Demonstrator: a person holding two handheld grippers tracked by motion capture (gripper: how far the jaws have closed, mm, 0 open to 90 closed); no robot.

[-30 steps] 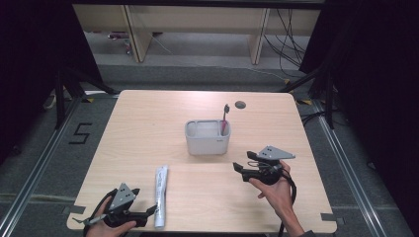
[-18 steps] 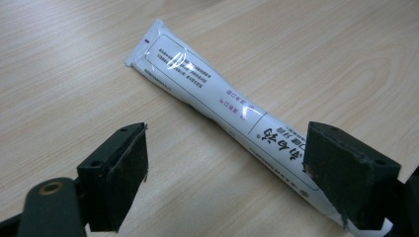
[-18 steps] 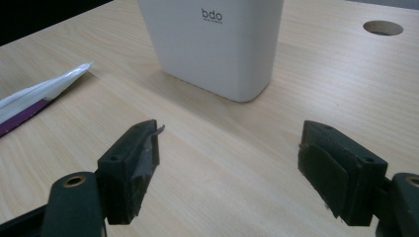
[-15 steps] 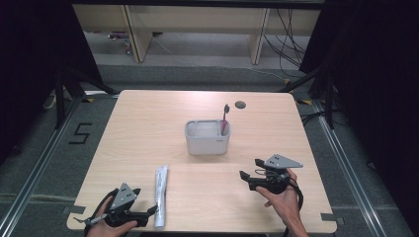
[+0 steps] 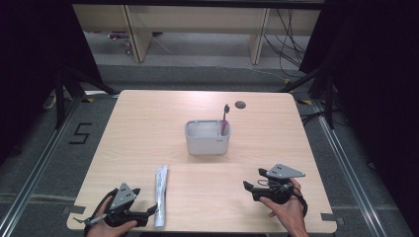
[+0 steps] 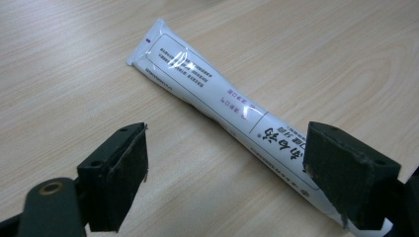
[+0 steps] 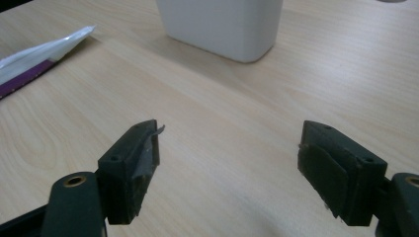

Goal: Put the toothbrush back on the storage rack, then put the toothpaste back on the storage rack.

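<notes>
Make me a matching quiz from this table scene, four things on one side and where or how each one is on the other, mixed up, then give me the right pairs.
Things:
1. toothpaste tube
2. toothbrush
3. white holder
4. right hand-held gripper

Places or states:
A. standing upright in the container
B. jaws open over bare wood
C. lying flat near the table's front edge, by the left hand-held gripper
D. sitting at the middle of the table

Pairs: 1-C, 2-A, 3-D, 4-B
</notes>
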